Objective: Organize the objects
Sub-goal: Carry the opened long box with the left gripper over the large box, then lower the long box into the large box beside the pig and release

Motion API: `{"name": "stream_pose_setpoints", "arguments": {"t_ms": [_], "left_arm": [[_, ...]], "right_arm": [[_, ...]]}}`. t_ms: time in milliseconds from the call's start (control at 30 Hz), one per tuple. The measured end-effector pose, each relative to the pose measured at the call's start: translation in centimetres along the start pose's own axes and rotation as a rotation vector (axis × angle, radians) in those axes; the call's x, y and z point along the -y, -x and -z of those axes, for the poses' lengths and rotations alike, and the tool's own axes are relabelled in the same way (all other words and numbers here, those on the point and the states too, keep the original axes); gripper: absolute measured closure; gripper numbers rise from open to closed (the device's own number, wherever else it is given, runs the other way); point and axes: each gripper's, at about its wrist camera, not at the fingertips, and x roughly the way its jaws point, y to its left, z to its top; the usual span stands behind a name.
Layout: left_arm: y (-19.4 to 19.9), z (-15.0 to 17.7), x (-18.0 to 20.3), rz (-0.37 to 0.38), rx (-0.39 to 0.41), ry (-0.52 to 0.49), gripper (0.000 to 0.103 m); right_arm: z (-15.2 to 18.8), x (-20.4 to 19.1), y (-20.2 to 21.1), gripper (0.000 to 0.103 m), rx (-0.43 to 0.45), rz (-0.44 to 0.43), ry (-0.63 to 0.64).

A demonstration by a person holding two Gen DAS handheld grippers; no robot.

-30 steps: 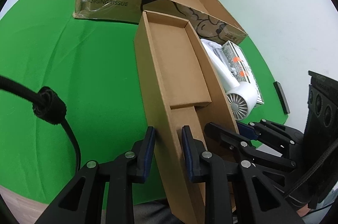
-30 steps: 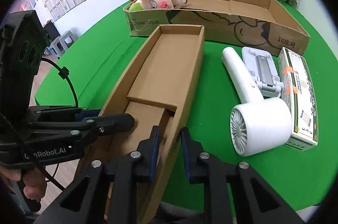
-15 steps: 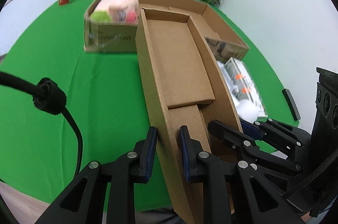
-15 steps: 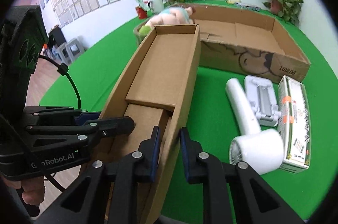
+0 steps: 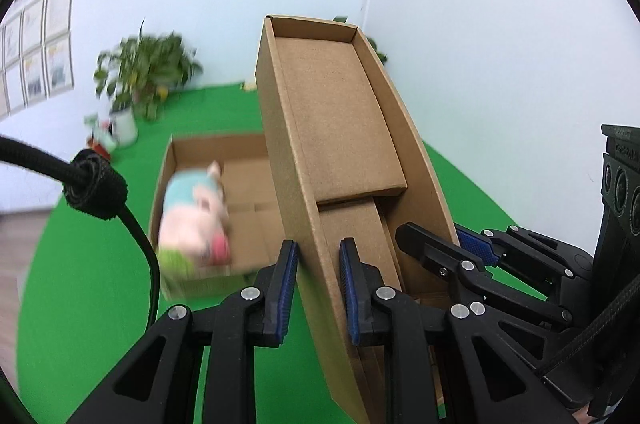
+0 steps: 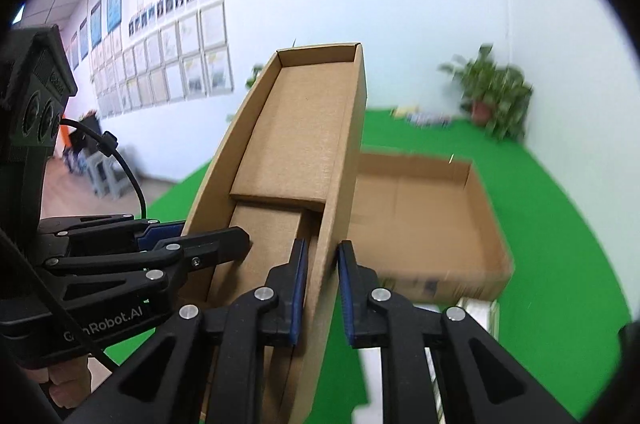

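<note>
A long narrow open cardboard box [image 5: 340, 128] [image 6: 296, 144] hangs in the air above the green table, empty inside. My left gripper [image 5: 318, 288] is shut on its left side wall near the close end. My right gripper [image 6: 322, 288] is shut on its right side wall; it also shows in the left wrist view [image 5: 460, 256], and the left gripper shows in the right wrist view [image 6: 188, 244]. Below lies a large shallow carton [image 5: 248, 180] [image 6: 432, 216] holding a pink plush pig [image 5: 192, 216].
Green cloth covers the table [image 5: 88, 288] [image 6: 560, 224]. Potted plants stand at the far edge [image 5: 140, 80] [image 6: 496, 100]. A white boxed item [image 6: 476, 312] peeks out under the right gripper. A black cable [image 5: 96, 192] crosses the left view.
Both grippers have lifted the narrow box off the table and tipped its far end up; the carton and plush pig now lie lower. The hair dryer has dropped out of sight.
</note>
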Motion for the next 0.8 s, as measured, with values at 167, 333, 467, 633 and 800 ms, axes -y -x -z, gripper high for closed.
{"name": "stream_pose_setpoints", "arguments": {"t_ms": [167,333,467,633,800], "left_arm": [[-0.4,-4.8,0.2,0.003,0.029,-0.046,0.085],[-1.6,-8.2,-0.8,0.001,0.042,-0.051,0.085],[-3.2,-10.1,-1.7,-0.018,0.03,-0.042,0.085],[-6.3,-12.0,-2.4,-0.035,-0.005,-0.028,0.085],[-10.4,-13.3,-3.3,-0.052,-0.064,-0.014,0.085]], "right_arm": [[-3.2,0.9,-0.9,0.089,0.047,0.015,-0.013],[-5.5,1.7,-2.7,0.089,0.063,0.01,-0.015],[-6.7,2.3,-4.7,0.089,0.049,-0.005,-0.008],[-7.9,3.1,-8.1,0.089,0.007,-0.006,-0.012],[-8.5,4.1,-11.6,0.09,-0.046,-0.019,-0.035]]}}
